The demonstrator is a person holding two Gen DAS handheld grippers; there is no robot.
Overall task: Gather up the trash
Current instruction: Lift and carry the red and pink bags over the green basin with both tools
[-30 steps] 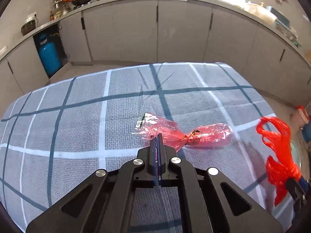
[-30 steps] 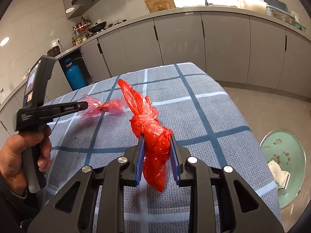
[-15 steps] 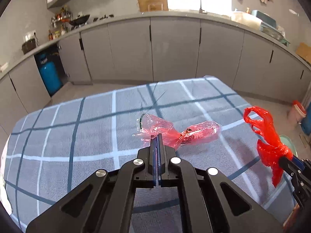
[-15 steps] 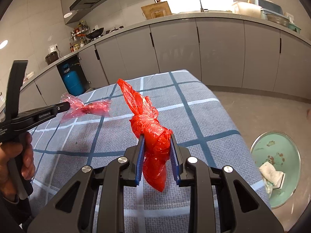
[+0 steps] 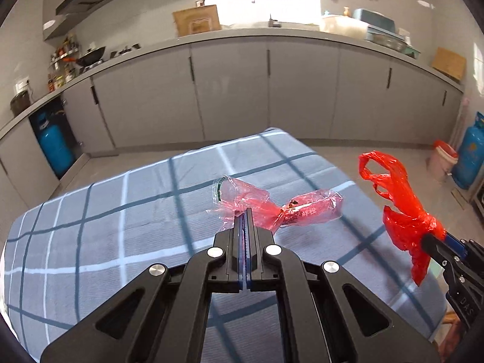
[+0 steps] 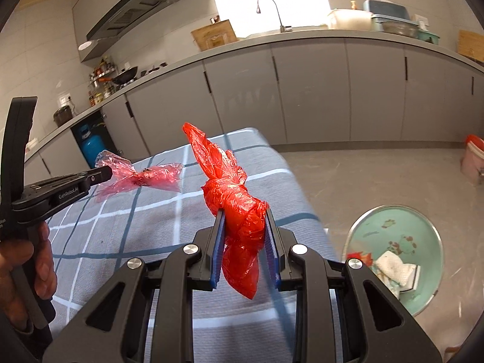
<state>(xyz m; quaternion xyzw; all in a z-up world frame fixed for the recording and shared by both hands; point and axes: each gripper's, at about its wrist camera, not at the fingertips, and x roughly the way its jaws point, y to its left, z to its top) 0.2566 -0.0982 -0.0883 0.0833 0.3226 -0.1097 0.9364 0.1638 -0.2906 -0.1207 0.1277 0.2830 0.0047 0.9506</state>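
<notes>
1. The left gripper [image 5: 245, 211] has its jaws pressed together on the edge of a translucent pink twisted plastic wrapper [image 5: 273, 207], which sits at the centre of the left wrist view, lifted above the cloth.
2. The right gripper [image 6: 244, 216] is clamped around a crumpled bright red plastic bag [image 6: 234, 201]; the bag juts up above the blue pads [image 6: 218, 243] and hangs below them, mid-frame in the right wrist view.
3. A round pale-green bin [image 6: 429, 233] stands on the floor at the lower right of the right wrist view, holding crumpled white paper [image 6: 393, 267] and a small red scrap [image 6: 358, 256].
4. Compared with a second ago, the pink wrapper has risen off the cloth, the left camera now sees more of the cabinets, and the bin looks larger and closer in the right view.
5. A grey-blue checked tablecloth [image 5: 121, 211] covers the table across the lower half of both views.
6. Grey kitchen cabinets [image 5: 230, 90] run along the back under a countertop, with a blue gas cylinder [image 5: 54, 148] at the left edge and another [image 5: 470, 157] at the right.
</notes>
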